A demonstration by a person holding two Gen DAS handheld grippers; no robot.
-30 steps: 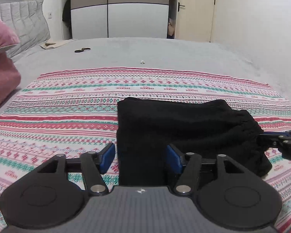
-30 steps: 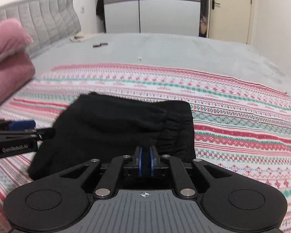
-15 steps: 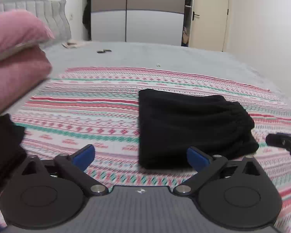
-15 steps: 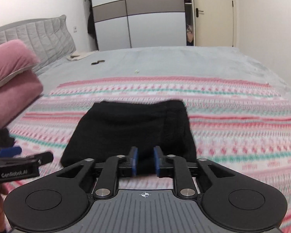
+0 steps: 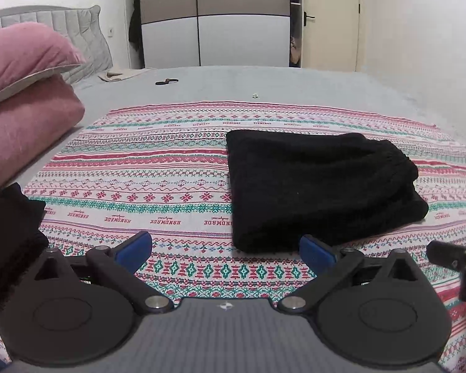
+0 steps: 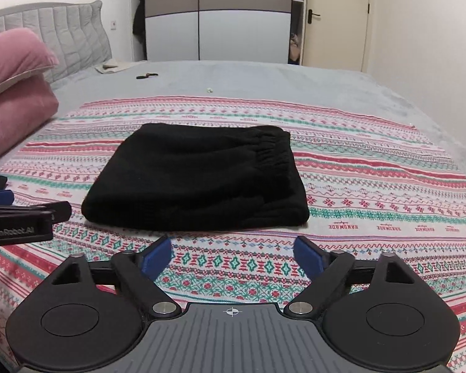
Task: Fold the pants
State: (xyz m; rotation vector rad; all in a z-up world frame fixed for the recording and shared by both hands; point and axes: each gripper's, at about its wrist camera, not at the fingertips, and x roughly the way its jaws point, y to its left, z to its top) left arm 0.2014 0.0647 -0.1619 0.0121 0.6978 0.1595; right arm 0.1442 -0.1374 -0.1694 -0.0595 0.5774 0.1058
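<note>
Black pants [image 5: 317, 186] folded into a thick rectangle, lying flat on the patterned blanket [image 5: 158, 168] that covers the near part of the bed [image 5: 264, 84]. Elastic waistband [image 6: 273, 149] at the right end of the bundle, gathered and wrinkled, seen best from the right wrist. Left hand-held gripper [image 5: 225, 248] released, jaws spread wide, blue pads [image 5: 133, 247] apart with nothing between them; hanging low over the blanket, just in front of the near left corner of the pants, not touching the cloth. Right hand-held gripper [image 6: 233, 253] also released, jaws wide, blue pads [image 6: 307, 255] empty, placed in front of the near edge of the pants, with a strip of blanket showing between pads and cloth. Tip of the left one visible at the left edge of the right wrist view, tip of the right one at the right edge of the left wrist view. Two pink pillows [image 5: 25, 99] stacked on the left side of the bed, gray headboard [image 6: 62, 31] behind them. Some dark cloth [image 5: 9, 236] at the near left edge of the left wrist view, cannot tell what. Far back a wardrobe [image 5: 214, 21] with white and brown panels, and a door [image 6: 335, 18] to its right.
</note>
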